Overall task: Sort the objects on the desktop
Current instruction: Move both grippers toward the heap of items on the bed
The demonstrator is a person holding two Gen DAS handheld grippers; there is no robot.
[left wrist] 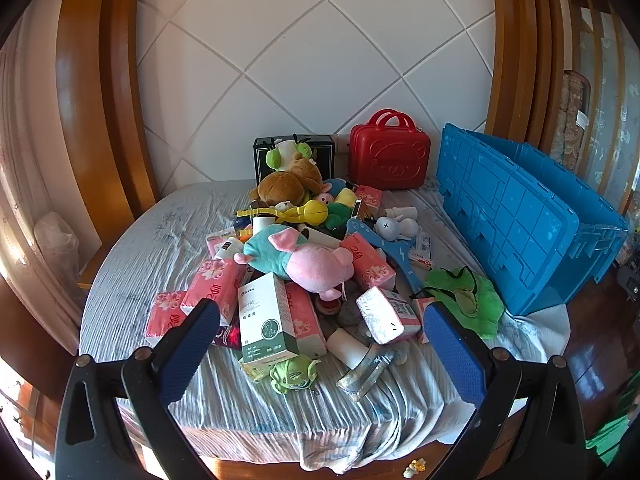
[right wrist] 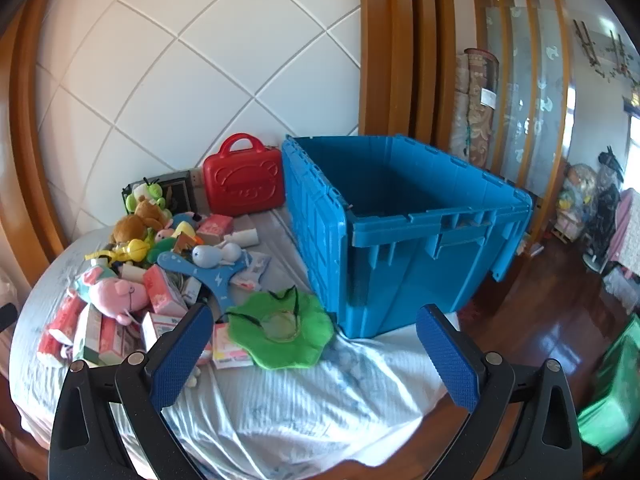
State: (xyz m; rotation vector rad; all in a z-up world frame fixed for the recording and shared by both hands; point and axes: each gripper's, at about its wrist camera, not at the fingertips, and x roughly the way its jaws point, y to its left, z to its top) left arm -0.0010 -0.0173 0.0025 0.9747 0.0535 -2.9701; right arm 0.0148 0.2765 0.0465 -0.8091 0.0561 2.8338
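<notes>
A heap of objects lies on a cloth-covered table (left wrist: 132,264): a pink pig plush (left wrist: 316,268), red tissue packs (left wrist: 212,284), a white and green box (left wrist: 266,320), brown plush toys (left wrist: 280,188) and a green frilly toy (left wrist: 468,300). A big open blue crate (right wrist: 400,216) stands at the table's right; it also shows in the left wrist view (left wrist: 520,216). My left gripper (left wrist: 320,340) is open and empty, over the near side of the heap. My right gripper (right wrist: 316,344) is open and empty, near the green frilly toy (right wrist: 284,328) and in front of the crate.
A red carry case (left wrist: 388,152) and a black box (left wrist: 296,156) stand against the white tiled wall at the back. Wooden frames flank the wall. A glossy wooden floor (right wrist: 560,320) lies to the right, with a green object (right wrist: 612,392) on it.
</notes>
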